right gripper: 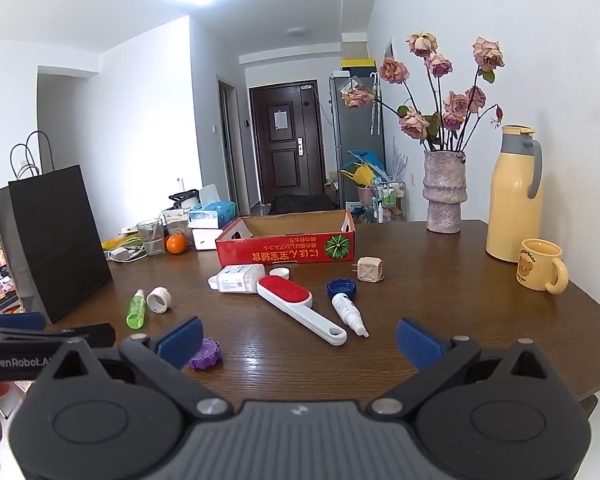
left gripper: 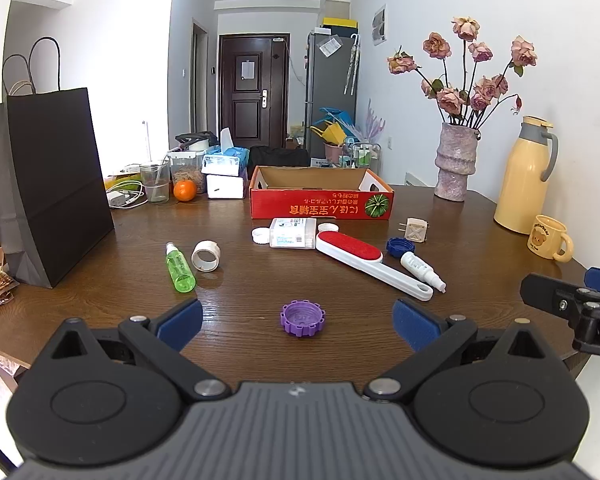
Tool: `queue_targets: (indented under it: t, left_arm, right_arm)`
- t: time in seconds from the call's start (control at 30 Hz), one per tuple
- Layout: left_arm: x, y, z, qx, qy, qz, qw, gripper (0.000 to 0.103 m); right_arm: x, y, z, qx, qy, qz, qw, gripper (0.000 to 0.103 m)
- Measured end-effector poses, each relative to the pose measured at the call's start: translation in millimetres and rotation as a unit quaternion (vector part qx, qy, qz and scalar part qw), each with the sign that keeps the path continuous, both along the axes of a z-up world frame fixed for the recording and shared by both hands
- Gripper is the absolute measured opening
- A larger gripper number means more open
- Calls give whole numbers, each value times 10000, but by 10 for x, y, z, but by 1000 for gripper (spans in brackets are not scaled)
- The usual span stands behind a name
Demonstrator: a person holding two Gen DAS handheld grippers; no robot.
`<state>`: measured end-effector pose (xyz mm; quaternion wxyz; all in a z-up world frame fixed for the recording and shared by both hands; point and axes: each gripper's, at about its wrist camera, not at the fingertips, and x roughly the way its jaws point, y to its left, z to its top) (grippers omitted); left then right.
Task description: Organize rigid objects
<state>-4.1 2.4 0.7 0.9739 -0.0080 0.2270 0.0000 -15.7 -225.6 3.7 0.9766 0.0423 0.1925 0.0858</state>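
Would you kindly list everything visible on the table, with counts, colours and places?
cardboard box: 1, red, centre back, open
lint brush: 1, white and red, centre
purple cap: 1, near edge
spray bottle: 1, green, left, lying down
tape roll: 1, white, beside spray bottle
blue cap: 1, right of brush
dropper bottle: 1, white, lying down
vase: 1, pinkish, right back
thermos: 1, yellow, far right
mug: 1, yellow
paper bag: 1, black, left
left gripper: open
right gripper: open

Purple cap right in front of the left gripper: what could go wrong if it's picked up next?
1. The purple cap lies low and flat on the table; the open left gripper may scrape the wood or flick it away.
2. The right gripper hovers close beside; they might collide.
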Motion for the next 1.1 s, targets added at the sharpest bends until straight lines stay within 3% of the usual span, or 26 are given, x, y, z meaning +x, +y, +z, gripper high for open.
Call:
queue_targets:
  t: [1.1]
  left_arm:
    - [-10,5,19,-22,-24,2,10000,103]
  right_arm:
    - [-5,12,-2,-12,-6,-10,10000,103]
